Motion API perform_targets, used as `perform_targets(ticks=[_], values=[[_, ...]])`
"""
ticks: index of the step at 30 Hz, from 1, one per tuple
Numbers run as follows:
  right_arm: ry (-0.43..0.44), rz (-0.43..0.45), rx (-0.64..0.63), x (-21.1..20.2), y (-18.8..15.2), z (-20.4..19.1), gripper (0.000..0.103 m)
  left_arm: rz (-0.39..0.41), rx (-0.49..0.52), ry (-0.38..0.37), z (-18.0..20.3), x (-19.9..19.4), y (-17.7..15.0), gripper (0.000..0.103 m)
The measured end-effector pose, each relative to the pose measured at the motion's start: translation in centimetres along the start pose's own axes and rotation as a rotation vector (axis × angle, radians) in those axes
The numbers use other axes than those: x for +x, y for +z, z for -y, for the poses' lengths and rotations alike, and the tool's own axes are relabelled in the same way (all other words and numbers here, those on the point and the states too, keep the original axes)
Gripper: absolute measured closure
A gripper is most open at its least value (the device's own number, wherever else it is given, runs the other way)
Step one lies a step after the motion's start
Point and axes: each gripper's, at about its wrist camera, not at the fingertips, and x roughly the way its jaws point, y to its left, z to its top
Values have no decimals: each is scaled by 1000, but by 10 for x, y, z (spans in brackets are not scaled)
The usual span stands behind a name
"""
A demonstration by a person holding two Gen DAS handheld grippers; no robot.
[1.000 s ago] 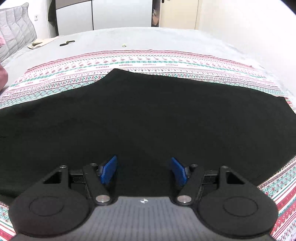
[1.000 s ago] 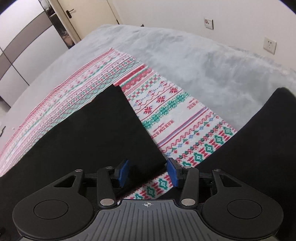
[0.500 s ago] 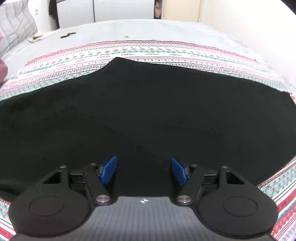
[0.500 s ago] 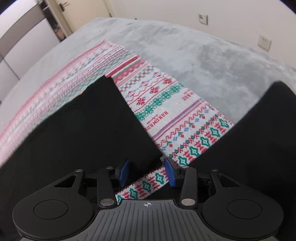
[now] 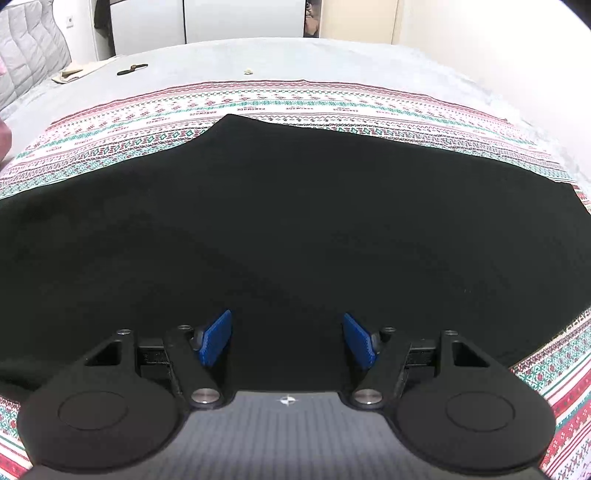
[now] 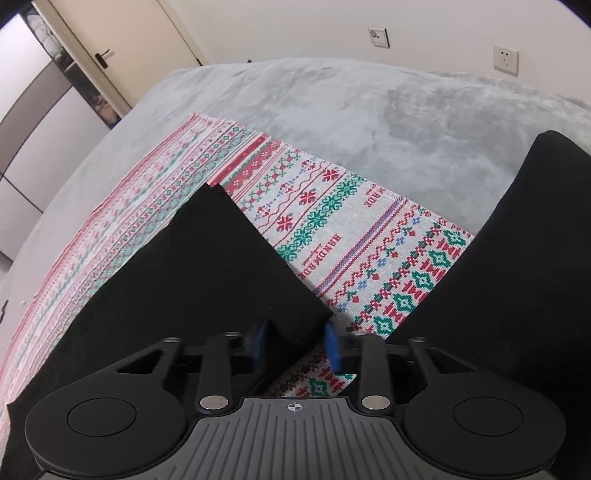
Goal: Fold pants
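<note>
The black pants (image 5: 295, 221) lie flat on a patterned red, green and white cloth (image 5: 258, 103) on the bed. My left gripper (image 5: 287, 338) is open just above the near part of the pants, holding nothing. In the right wrist view one black pant leg (image 6: 192, 273) runs away to the left and the other leg (image 6: 517, 295) to the right, with the cloth (image 6: 351, 240) between them. My right gripper (image 6: 295, 341) has its blue pads on either side of the near corner of the left leg's hem. The pads are still apart.
The bed is covered by a grey blanket (image 6: 369, 110). A small dark object (image 5: 131, 69) and a beige item (image 5: 70, 74) lie at the far left of the bed. Wardrobe doors (image 5: 240, 18) and a wall with sockets (image 6: 505, 59) stand beyond.
My right gripper has moved forward over the hem corner and its pads have come closer together around it. My left gripper has stayed open over the pants, only shifting its view slightly.
</note>
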Motion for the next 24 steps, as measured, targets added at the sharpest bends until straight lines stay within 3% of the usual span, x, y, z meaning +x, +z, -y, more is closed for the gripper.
perform_targets(ticks=[2, 5, 9, 11, 14, 16, 18, 21, 24], values=[[1, 5, -4, 1, -1, -5, 87, 0, -4, -3, -2, 3, 0, 8], [-66, 64, -111, -4, -4, -33, 89, 0, -17, -7, -5, 2, 1, 8], [-50, 161, -258, -18, -17, -82, 89, -1, -39, -15, -10, 1, 3, 8], [-56, 256, -400, -30, -33, -118, 90, 1, -51, -17, -13, 1, 4, 8], [4, 422, -739, -51, -84, -183, 90, 4, -67, -14, -17, 2, 6, 8], [96, 459, -957, -59, -131, -219, 90, 1, -77, -17, -19, 3, 6, 8], [165, 433, -1166, -59, -186, -250, 90, -2, -79, -21, -19, 4, 5, 8], [195, 339, -1421, -46, -264, -278, 88, -1, -83, -21, -20, 5, 5, 8], [244, 298, -1611, -41, -315, -286, 81, -1, -95, -28, -23, 4, 7, 8]])
